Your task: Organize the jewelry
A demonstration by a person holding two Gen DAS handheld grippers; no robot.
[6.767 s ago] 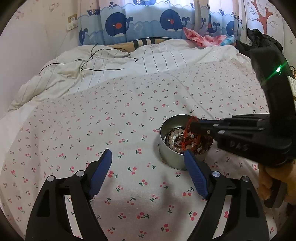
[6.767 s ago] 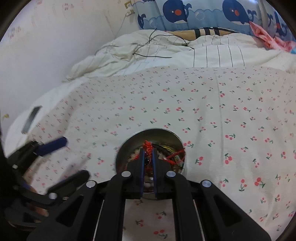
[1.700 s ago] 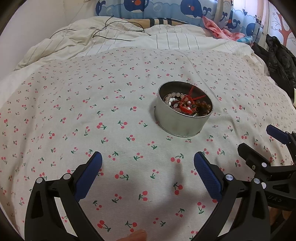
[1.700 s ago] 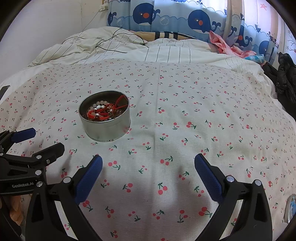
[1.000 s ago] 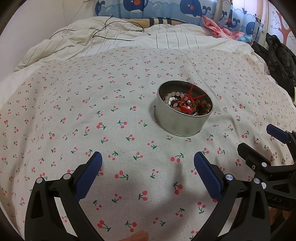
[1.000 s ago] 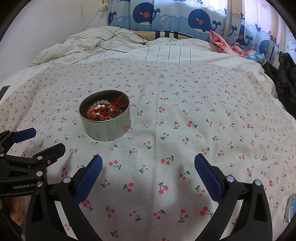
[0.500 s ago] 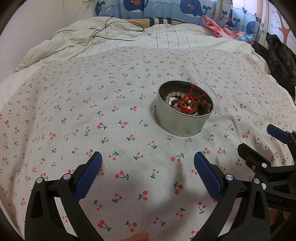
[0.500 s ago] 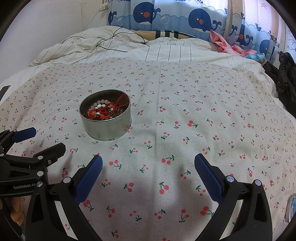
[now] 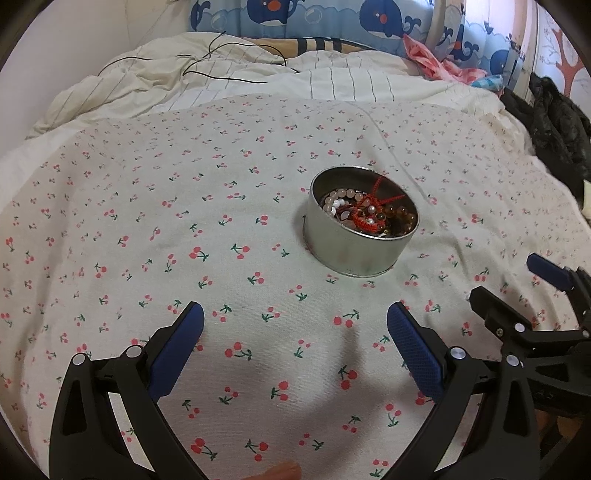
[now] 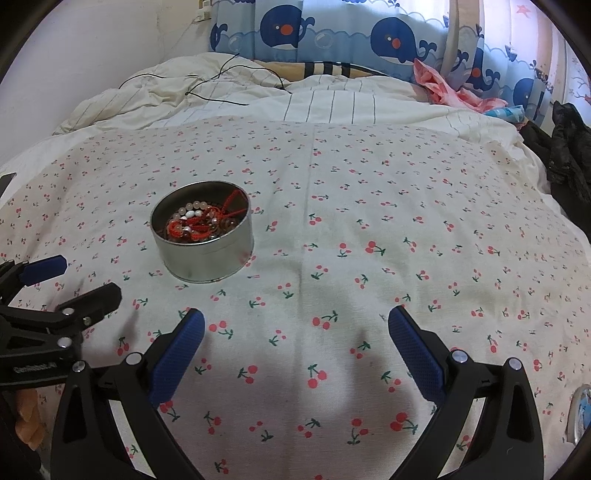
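Setting: bedroom, with a cherry-print sheet (image 9: 258, 229) spread flat over the bed as the working surface; both wrist views look across it toward the head of the bed.
Tin: a round metal tin (image 9: 360, 227) stands upright on the sheet with no lid on it; in the left wrist view it is right of centre, in the right wrist view (image 10: 203, 240) left of centre.
Jewelry: a pile of bead bracelets (image 9: 369, 214) lies inside the tin, pale pink and white beads toward the far-left side, brown amber-like beads toward the right, and a red cord piece (image 10: 184, 227) on top, one strand of it leaning up against the inner wall.
Left gripper: the left gripper (image 9: 295, 332) is over bare sheet short of the tin, its blue-padded fingers spread wide with nothing between them; the right wrist view shows it (image 10: 74, 278) from the side at the left edge, also parted.
Right gripper: the right gripper (image 10: 295, 332) is over bare sheet to the right of the tin, its blue pads set far apart and empty; seen from the left wrist view (image 9: 513, 288) it sits at the right edge, near the tin but apart from it.
Beyond the sheet: a rumpled striped duvet (image 10: 332, 99) with a thin black cable (image 10: 218, 86) lying on it.
Background: whale-print curtain (image 10: 332, 33), pink cloth (image 10: 443, 90) at its foot, dark clothing (image 9: 554, 125) at the right edge.
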